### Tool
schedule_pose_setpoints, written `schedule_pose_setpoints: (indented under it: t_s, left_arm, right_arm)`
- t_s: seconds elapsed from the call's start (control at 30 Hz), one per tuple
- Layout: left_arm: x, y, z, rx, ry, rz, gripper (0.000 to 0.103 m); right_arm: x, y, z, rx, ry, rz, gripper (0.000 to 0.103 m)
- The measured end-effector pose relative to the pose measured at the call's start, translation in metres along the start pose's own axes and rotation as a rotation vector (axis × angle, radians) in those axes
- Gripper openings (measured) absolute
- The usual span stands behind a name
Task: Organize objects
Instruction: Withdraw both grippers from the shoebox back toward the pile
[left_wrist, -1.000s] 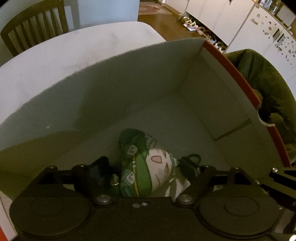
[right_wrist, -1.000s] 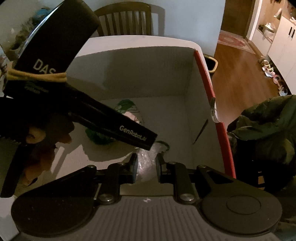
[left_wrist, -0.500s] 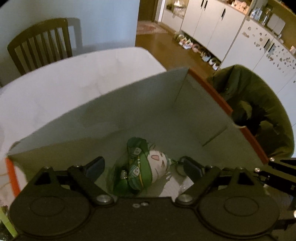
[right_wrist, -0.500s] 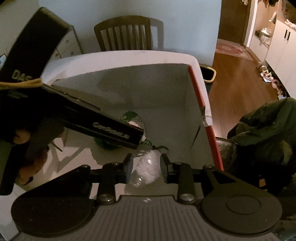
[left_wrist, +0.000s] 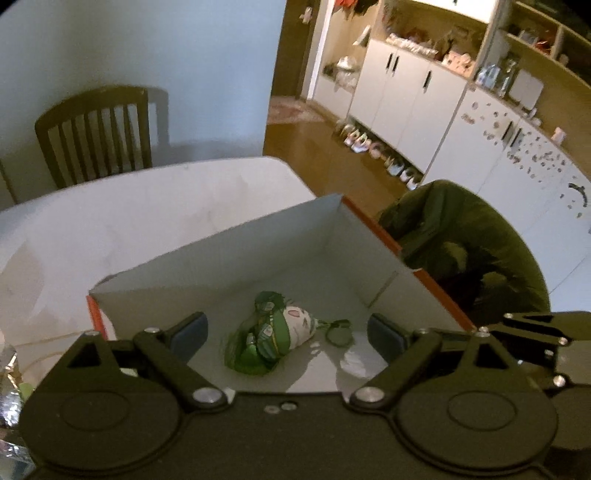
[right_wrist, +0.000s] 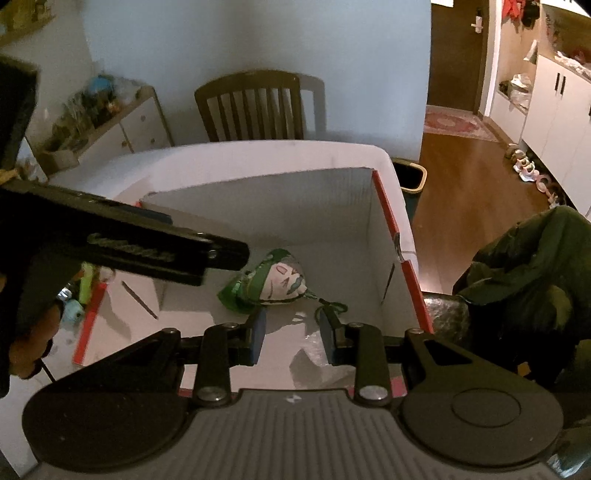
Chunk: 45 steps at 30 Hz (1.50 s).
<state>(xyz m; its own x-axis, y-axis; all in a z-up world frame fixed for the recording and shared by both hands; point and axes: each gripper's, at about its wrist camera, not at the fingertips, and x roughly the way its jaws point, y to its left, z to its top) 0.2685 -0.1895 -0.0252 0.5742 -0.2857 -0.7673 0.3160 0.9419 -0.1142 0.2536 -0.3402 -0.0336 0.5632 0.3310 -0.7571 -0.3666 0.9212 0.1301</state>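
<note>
Two hand-held grippers hang over an open cardboard box (left_wrist: 229, 266) with red outer walls, standing on a white tabletop (left_wrist: 147, 214), midway through a tidying job. Both have delivered their loads, by the look of it, and the step in hand appears to be the lift-out. Doing it well means rising straight up past the box walls, jaws kept apart so nothing snags on the toy's cord, and keeping the two tools clear of each other, since the left one's black body crosses close in front of the right one's camera.

On the left, the left hand-held gripper (left_wrist: 288, 334) stands wide open and empty, its jaws having just been opening further. Its blue pads (left_wrist: 190, 330) frame, from above and without touching, a green-and-white plush charm (left_wrist: 273, 339) lying on the box floor, its loop cord (left_wrist: 338, 328) trailing towards the right wall.

On the right, the right hand-held gripper (right_wrist: 291, 334) is released, jaws partly apart after a recent opening, nothing pressed between them. Just below it lies a crumpled clear plastic wrapper (right_wrist: 317, 362), near the plush charm (right_wrist: 273, 282) and apart from both pads.

More small items wait on the tabletop left of the box, too dim to name.
</note>
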Motion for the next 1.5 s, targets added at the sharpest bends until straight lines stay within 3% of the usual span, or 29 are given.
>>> schedule_pose_setpoints:
  t_s: [0.43, 0.73, 0.77, 0.83, 0.87, 1.2, 1.5]
  left_arm:
    - [-0.066, 0.005, -0.022, 0.035, -0.141, 0.018, 0.094]
    - [-0.102, 0.033, -0.043, 0.011, -0.201, 0.011, 0.094]
    - [-0.105, 0.038, -0.046, 0.002, -0.202, 0.004, 0.094]
    - [-0.111, 0.047, -0.052, -0.005, -0.212, 0.004, 0.096]
    - [-0.115, 0.05, -0.055, -0.004, -0.217, 0.01, 0.096]
    - [-0.144, 0.082, -0.083, 0.004, -0.251, 0.007, 0.101]
    - [-0.163, 0.108, -0.104, 0.013, -0.269, -0.003, 0.103]
  right_arm:
    - [-0.044, 0.024, -0.011, 0.005, -0.093, 0.033, 0.031]
    - [-0.061, 0.05, -0.017, 0.019, -0.14, 0.026, 0.031]
    - [-0.063, 0.053, -0.018, 0.022, -0.147, 0.024, 0.033]
    - [-0.066, 0.061, -0.019, 0.024, -0.161, 0.019, 0.053]
    - [-0.068, 0.066, -0.021, 0.025, -0.173, 0.013, 0.055]
    - [-0.079, 0.106, -0.035, 0.068, -0.218, -0.008, 0.059]
    - [-0.088, 0.154, -0.052, 0.088, -0.283, -0.055, 0.075]
